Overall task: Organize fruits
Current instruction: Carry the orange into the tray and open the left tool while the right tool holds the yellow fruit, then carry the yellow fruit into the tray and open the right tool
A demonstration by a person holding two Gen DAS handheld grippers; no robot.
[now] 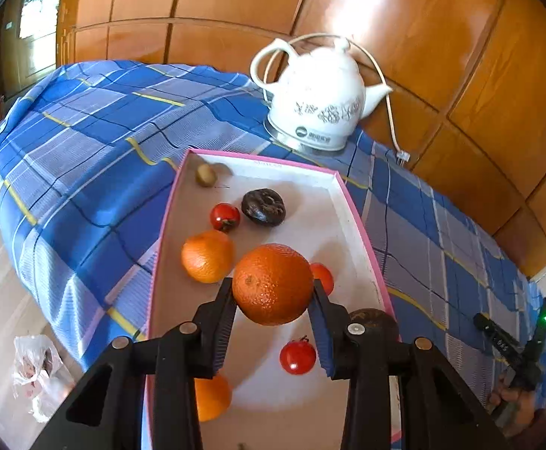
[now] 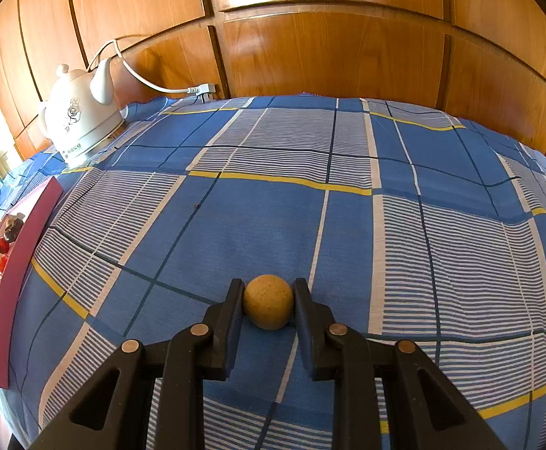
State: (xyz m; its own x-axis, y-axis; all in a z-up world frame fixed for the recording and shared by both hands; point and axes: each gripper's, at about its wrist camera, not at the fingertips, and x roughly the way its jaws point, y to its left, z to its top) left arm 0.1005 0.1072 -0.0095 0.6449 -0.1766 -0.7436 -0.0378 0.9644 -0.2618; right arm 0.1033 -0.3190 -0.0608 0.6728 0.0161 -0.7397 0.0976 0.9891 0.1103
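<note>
My left gripper (image 1: 273,290) is shut on a large orange (image 1: 272,283) and holds it above the pink-rimmed white box (image 1: 348,195). In the box lie a smaller orange (image 1: 207,256), another orange (image 1: 212,397) half hidden under my finger, three small red fruits, one of them (image 1: 297,356) below the held orange, a dark wrinkled fruit (image 1: 263,206), a brown fruit (image 1: 372,320) and a kiwi (image 1: 206,174). My right gripper (image 2: 268,302) is shut on a small tan round fruit (image 2: 268,302) just over the blue checked cloth (image 2: 310,225). The box (image 2: 21,262) shows at the left edge there.
A white ceramic kettle (image 1: 319,97) stands on its base behind the box, its cord running to the wooden wall (image 1: 235,7). The right gripper and a hand (image 1: 516,356) show at the far right. A plastic bag (image 1: 38,371) lies on the floor left of the table.
</note>
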